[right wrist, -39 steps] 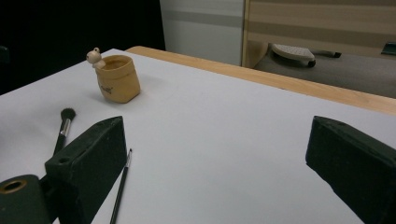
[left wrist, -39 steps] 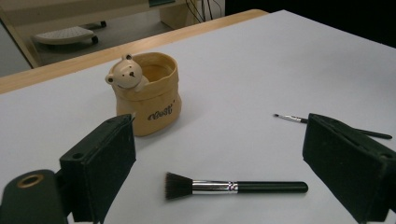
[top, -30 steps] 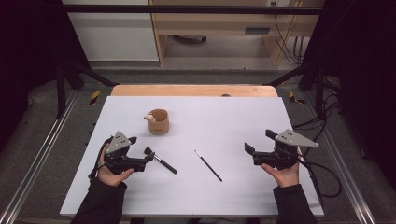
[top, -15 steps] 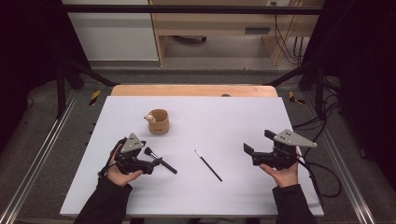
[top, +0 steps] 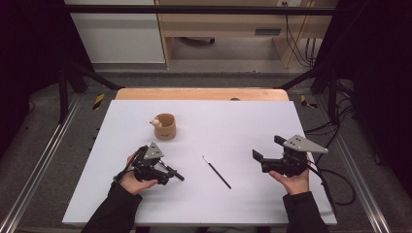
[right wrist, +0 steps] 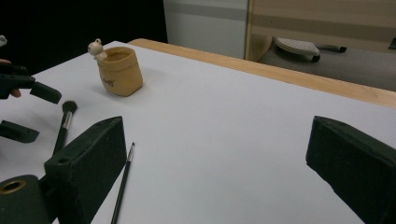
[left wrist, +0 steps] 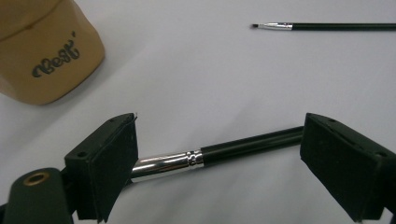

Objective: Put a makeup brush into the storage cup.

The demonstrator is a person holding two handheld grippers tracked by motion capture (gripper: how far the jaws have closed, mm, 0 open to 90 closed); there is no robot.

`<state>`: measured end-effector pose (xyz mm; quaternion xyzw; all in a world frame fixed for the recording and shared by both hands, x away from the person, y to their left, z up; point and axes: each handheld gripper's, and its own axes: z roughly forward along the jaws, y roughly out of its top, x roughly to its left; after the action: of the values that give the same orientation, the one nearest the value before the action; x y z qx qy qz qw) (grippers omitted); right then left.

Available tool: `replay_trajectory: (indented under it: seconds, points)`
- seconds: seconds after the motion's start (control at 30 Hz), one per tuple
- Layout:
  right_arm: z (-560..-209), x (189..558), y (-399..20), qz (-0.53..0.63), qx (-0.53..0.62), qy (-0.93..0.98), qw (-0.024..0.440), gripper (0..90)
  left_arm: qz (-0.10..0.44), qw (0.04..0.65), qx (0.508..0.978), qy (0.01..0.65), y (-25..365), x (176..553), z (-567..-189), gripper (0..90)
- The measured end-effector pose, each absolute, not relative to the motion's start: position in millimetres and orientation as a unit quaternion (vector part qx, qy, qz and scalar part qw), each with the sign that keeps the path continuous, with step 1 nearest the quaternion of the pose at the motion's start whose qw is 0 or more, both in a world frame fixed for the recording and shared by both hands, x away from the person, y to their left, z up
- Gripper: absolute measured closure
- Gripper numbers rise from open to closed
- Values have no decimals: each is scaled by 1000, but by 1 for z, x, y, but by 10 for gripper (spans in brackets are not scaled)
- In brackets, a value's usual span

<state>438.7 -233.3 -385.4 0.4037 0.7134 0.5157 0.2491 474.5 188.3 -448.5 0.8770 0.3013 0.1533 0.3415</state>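
left gripper [left wrist: 219, 154] spread wide around a thick black-handled brush with silver ferrule [left wrist: 210, 154] lying on the white table [top: 233, 131], nothing gripped, tan pot-shaped holder [top: 165, 127] seen beyond, thin black liner brush [top: 217, 172] laid mid-table, right gripper [top: 257, 156] held wide open, empty

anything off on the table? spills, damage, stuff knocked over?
Nothing stands out. The tan cup stands upright, with no spill around it. The thin brush lies flat on the white table, and the thicker brush lies flat between the open jaws of the left gripper. The right gripper is open, holding nothing.
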Motion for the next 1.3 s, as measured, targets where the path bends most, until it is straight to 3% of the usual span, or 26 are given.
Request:
replay_trajectory:
  seconds: [0.53,1.3]
  points:
    - [-385,439,-234,516,404,713,249,55,133,301,902,280,177,479,-464,139]
    - [-383,437,-236,518,407,710,250,55,102,279,915,272,177,475,-466,303]
